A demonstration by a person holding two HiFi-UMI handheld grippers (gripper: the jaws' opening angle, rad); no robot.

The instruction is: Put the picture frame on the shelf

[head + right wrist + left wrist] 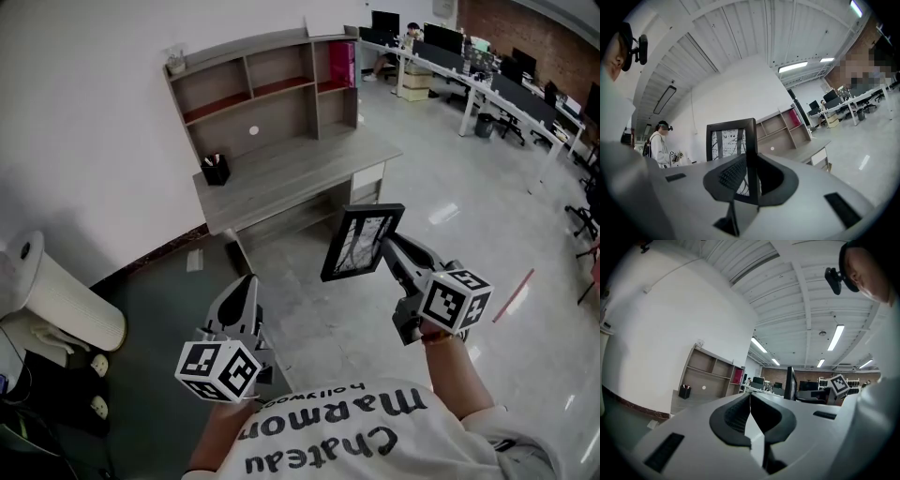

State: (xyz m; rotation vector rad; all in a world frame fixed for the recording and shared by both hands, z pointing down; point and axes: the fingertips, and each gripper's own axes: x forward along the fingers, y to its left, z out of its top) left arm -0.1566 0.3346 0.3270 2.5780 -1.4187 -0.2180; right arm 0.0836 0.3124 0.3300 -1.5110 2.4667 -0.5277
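A black picture frame [362,242] with a black-and-white print is held up in the air, over the floor in front of the desk. My right gripper [387,246] is shut on the frame's right edge; in the right gripper view the frame [731,140] stands upright between the jaws. My left gripper [246,292] hangs lower at the left, shut with nothing in it, its pads [749,408] meeting. The grey wooden shelf [267,80] stands on the desk [300,173] against the white wall, well ahead of both grippers; its compartments are mostly bare.
A black pen holder [216,169] stands on the desk's left side. Pink binders [339,64] fill the shelf's right compartment. A white cylinder [56,295] lies at the left. Office desks with monitors [473,61] run along the back right. Another person [658,145] stands at the left in the right gripper view.
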